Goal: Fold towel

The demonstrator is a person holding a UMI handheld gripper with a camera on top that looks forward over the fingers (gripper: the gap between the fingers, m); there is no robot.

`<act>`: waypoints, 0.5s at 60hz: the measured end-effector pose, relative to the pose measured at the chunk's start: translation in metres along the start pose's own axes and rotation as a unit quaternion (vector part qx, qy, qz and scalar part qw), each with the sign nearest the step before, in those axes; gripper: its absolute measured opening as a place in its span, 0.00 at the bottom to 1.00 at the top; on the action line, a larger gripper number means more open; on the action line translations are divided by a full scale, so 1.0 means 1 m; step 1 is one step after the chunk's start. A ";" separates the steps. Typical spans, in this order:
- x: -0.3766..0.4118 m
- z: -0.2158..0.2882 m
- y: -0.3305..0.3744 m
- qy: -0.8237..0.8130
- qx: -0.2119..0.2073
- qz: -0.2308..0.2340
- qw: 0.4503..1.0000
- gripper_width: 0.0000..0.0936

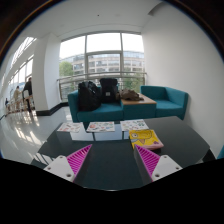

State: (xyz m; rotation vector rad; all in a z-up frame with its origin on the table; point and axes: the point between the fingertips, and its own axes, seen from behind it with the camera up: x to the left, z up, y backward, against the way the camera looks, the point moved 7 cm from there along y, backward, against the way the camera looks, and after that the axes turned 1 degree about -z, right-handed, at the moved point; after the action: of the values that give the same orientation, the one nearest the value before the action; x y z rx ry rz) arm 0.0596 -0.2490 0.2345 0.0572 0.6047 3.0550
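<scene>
the gripper (pixel 112 162) is hovering over a dark glossy table (pixel 105 150), its two fingers standing well apart with nothing between them. the pink pads (pixel 77 157) on the inner faces are showing as bright triangles, one on each side, and the bare tabletop is lying in the gap between them.

no towel is showing anywhere in this view, so where it is lying cannot be told.

just beyond the right finger a yellow and pink booklet (pixel 146 139) is resting on the table. farther along the table's far edge, several printed sheets (pixel 102 127) are lying side by side.

beyond the table a teal sofa (pixel 110 105) is standing against a wall of large windows (pixel 100 57), with daylight coming through. two black backpacks (pixel 99 94) are sitting upright on the sofa seat, near each other, and a brownish bundle (pixel 131 96) is lying just beside them. white walls are rising on either side of the windows.
</scene>
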 end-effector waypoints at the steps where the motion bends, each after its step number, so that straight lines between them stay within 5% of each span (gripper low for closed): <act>1: 0.004 0.001 0.003 0.002 -0.003 0.003 1.000 0.89; 30: 0.054 0.015 0.062 0.032 -0.036 0.032 0.998 0.89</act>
State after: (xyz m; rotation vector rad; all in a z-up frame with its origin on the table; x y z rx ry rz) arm 0.0055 -0.2984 0.2735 -0.0224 0.5041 3.1486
